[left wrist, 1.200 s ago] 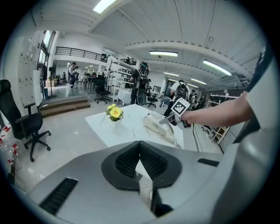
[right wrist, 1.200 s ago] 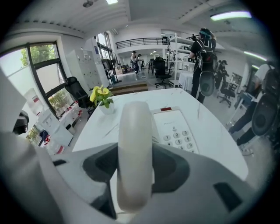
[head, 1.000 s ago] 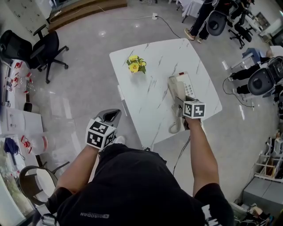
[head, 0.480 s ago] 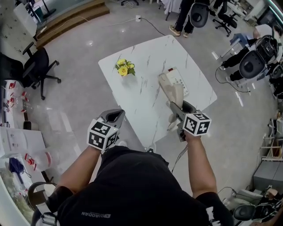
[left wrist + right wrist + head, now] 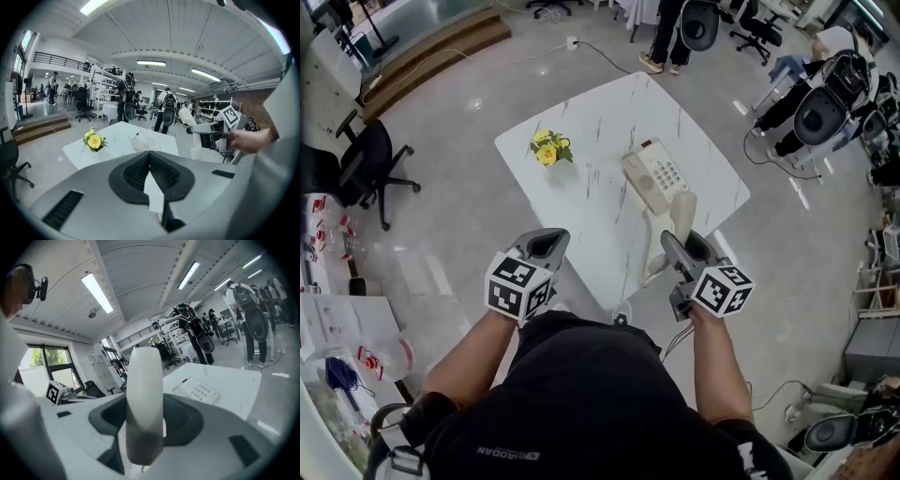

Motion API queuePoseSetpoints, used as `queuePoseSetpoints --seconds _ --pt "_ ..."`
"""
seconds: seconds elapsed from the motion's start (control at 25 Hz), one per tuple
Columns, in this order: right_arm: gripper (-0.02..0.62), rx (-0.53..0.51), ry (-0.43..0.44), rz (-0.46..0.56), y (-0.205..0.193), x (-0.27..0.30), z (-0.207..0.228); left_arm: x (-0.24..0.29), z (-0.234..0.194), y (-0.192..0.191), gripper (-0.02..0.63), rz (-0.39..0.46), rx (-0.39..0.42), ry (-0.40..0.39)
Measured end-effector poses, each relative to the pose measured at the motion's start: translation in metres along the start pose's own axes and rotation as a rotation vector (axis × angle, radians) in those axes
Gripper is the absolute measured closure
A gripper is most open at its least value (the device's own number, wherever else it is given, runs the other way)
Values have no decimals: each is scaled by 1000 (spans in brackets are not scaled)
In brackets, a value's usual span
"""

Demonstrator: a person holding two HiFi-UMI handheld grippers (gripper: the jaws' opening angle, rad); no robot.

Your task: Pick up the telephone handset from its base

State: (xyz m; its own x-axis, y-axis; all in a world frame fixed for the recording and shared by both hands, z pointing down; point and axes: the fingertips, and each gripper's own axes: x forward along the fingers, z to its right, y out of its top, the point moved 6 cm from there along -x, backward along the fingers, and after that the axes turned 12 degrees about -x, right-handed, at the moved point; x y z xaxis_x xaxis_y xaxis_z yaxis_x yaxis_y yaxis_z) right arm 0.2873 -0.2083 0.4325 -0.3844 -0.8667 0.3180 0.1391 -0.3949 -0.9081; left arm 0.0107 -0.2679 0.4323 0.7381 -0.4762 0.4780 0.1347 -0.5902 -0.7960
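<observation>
Right claw [image 5: 144,430] clamps the handset [image 5: 682,213] mid-shaft for balance, holding it clear of the telephone base [image 5: 653,175] on the counter [image 5: 598,131]. Left claw [image 5: 150,174], closed and empty, hangs aside, unneeded.

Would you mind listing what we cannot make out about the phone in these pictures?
- Print on the keys of the base: too small in every view.
- Pad contact of the right gripper on the handset: right gripper view, the handset itself covers it.
- Near edge of the table: left gripper view, behind the left gripper.
</observation>
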Motion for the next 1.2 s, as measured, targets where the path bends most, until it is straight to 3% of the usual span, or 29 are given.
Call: queuePoseSetpoints --seconds 0.2,0.6,1.2 --pt "382 -55 -50 17 -7 -22 -9 3 11 2 601 -8 16 -43" --pt "382 -46 -98 35 -24 -45 -20 15 21 -8 601 -56 56 -92" --pt "381 -86 -94 -3 -35 -43 -27 23 29 -7 601 -64 59 -112"
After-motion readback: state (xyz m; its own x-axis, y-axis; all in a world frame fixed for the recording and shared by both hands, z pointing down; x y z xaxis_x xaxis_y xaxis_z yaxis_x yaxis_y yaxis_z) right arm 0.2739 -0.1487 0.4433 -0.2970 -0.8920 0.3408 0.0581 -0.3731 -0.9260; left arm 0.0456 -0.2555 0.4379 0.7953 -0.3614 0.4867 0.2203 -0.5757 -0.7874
